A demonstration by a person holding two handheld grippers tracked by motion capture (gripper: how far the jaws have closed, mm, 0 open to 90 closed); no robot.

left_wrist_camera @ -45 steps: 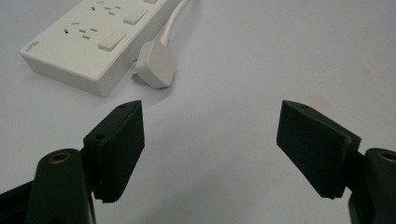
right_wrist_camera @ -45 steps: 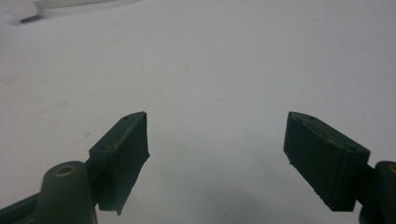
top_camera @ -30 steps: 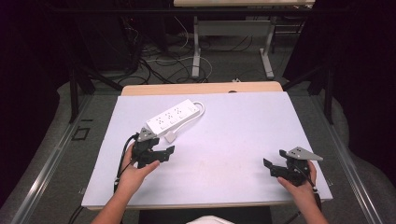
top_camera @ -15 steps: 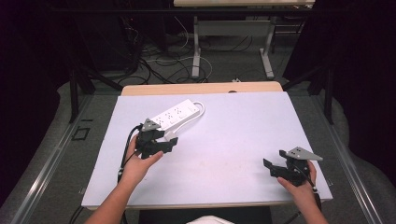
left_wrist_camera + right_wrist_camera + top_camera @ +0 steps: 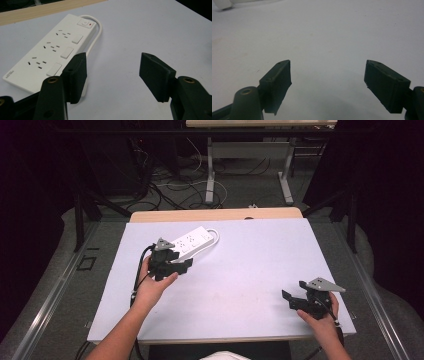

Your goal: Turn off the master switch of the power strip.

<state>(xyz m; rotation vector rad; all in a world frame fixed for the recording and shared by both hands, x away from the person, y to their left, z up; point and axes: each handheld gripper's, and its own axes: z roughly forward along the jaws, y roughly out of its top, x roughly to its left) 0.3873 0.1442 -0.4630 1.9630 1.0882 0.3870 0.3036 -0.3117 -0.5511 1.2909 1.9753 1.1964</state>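
Resting near the tabletop's [image 5: 250, 270] front right corner, the right hand-held gripper [image 5: 295, 301] has its jaws spread wide over bare white surface, holding nothing. Farther in, on the left side, the left hand-held gripper [image 5: 182, 265] hovers just beside the near end of the white power strip [image 5: 192, 241]; its jaws have just been closing, yet they stand partly apart with nothing between them. Beyond it, the power strip lies flat, angled toward the tabletop's far edge, its cord looping at the far end.
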